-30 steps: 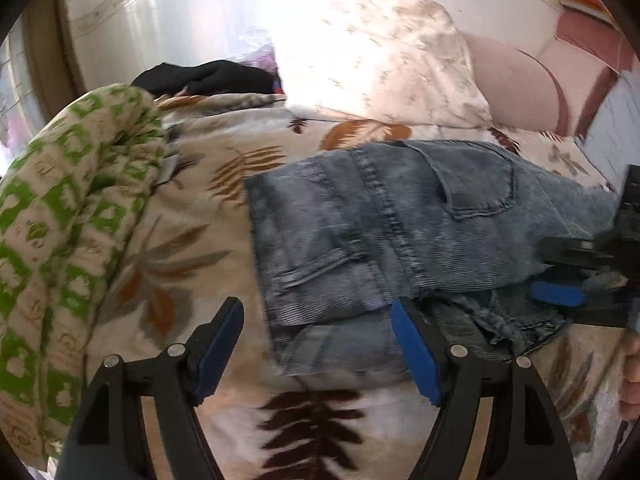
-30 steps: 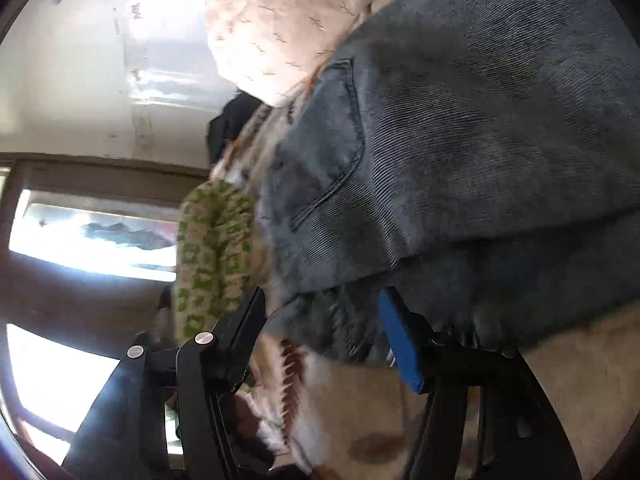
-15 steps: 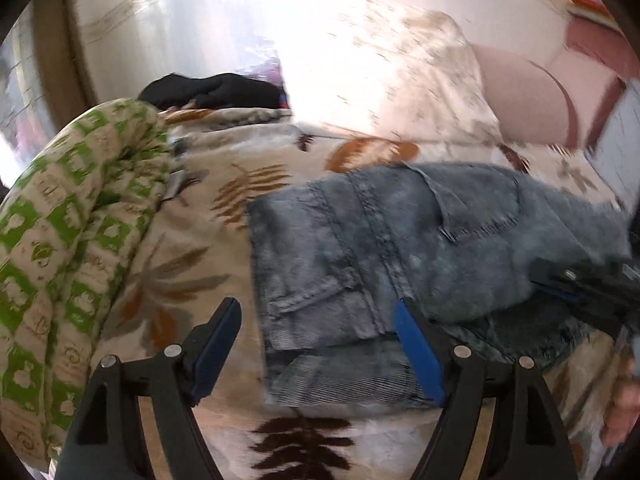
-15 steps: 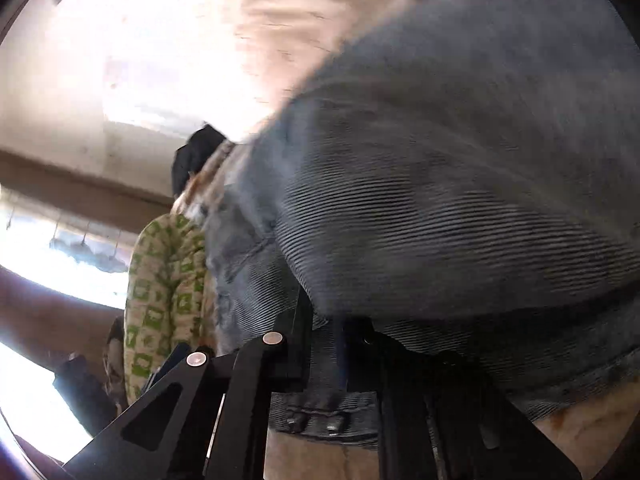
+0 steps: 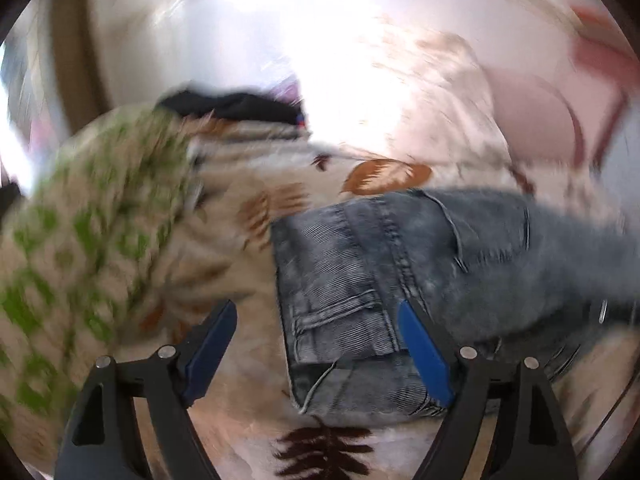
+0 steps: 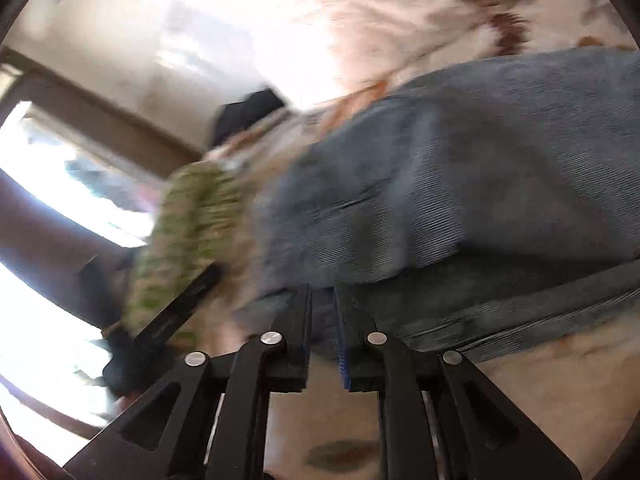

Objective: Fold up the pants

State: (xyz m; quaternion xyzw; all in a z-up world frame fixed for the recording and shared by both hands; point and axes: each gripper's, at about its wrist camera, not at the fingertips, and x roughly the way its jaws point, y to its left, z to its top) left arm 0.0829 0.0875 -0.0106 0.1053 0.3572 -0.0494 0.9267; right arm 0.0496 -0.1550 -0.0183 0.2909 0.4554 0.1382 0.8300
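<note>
The grey-blue jeans (image 5: 384,264) lie folded on a leaf-print blanket (image 5: 240,360), waistband end toward my left gripper. My left gripper (image 5: 316,344) is open, hovering just above the jeans' near left corner, its right blue pad (image 5: 424,352) over the denim. My right gripper (image 6: 322,312) is shut on the lower edge of the jeans (image 6: 460,184), with denim pinched between the pads. The left gripper shows as a dark bar in the right wrist view (image 6: 176,312). Both views are motion-blurred.
A green-and-cream patterned quilt (image 5: 80,232) is bunched at the left. A dark garment (image 5: 236,106) lies at the far edge by the wall. A pale floral pillow (image 5: 432,96) and pink cushion (image 5: 532,120) sit behind the jeans. A bright window (image 6: 48,184) is at left.
My right gripper closed on the jeans' edge and has swung, leaving the left wrist view. My left gripper stays open and has shifted slightly over the jeans' corner.
</note>
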